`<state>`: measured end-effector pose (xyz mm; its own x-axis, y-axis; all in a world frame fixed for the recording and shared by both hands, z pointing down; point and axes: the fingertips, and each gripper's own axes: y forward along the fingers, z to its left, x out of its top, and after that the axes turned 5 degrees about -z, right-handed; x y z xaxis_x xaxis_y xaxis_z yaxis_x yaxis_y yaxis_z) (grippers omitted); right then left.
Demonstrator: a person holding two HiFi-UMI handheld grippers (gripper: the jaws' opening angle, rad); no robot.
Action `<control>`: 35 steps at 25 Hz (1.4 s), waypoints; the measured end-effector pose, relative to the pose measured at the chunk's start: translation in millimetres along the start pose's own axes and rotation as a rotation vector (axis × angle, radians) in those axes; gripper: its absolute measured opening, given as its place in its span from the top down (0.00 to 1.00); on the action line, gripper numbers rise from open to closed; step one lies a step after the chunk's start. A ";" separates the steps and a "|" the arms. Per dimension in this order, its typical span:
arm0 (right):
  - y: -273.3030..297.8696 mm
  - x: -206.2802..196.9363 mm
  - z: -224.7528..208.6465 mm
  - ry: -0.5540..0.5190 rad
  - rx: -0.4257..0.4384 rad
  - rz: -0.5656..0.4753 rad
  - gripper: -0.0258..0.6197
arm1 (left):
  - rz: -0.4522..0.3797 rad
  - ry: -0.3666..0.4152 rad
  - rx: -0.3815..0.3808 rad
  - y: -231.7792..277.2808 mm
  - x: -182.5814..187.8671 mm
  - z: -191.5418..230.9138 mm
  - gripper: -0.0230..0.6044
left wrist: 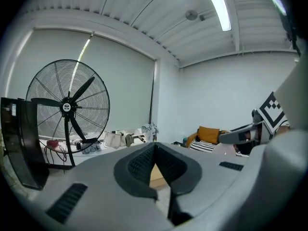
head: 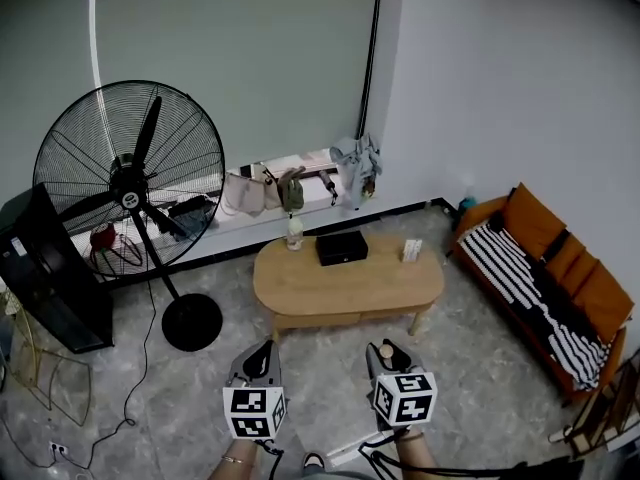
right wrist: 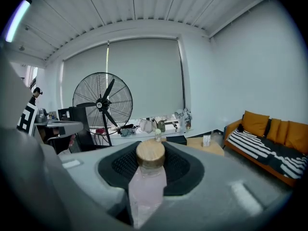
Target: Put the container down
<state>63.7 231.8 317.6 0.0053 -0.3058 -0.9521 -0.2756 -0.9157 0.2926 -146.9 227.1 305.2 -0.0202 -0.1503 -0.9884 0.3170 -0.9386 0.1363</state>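
Tongs first: right tongs point(right wrist: 150, 160) clamped wide around container point(right wrist: 147, 189), a pale pink bottle with wooden lid point(right wrist: 150, 153) at the jaw tips, carried in air; tilt hard to judge. Left tongs point(left wrist: 155, 163) closed tip to tip, nothing between.

Step in hand, by judgement: carrying, not yet set down.

Oval wooden table point(head: 350, 286) well ahead of both tongs; black box point(head: 342, 247), small bottle point(head: 294, 232) and white carton point(head: 411, 251) on its far half. Floor fan point(head: 128, 178) ahead-left of left tongs; sofa point(head: 545, 273) ahead-right of right tongs.

Next: reach over bare near edge, lower base-first until resting, then open.
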 end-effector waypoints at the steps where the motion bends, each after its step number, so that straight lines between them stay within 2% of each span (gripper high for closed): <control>1: 6.6 2.1 -4.8 -0.003 0.000 0.002 0.75 | -0.002 0.000 0.004 8.4 2.2 1.1 0.97; 7: 40.7 13.3 -31.5 -0.005 0.006 0.001 0.75 | -0.005 -0.002 0.022 51.4 7.8 5.1 0.97; 13: 58.6 17.2 -55.4 0.017 -0.006 0.004 0.75 | 0.022 0.012 0.021 73.9 5.2 0.9 0.97; 23: 93.0 19.3 -74.1 0.035 -0.036 0.011 0.75 | 0.043 0.021 0.011 113.5 2.0 14.4 0.97; 35: 169.3 50.3 -96.7 0.014 -0.077 -0.001 0.75 | 0.013 0.008 -0.035 213.0 19.0 43.6 0.97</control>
<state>110.3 36.1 327.8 0.0186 -0.3082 -0.9511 -0.2012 -0.9330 0.2984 -121.1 10.8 318.4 -0.0084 -0.1599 -0.9871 0.3503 -0.9250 0.1469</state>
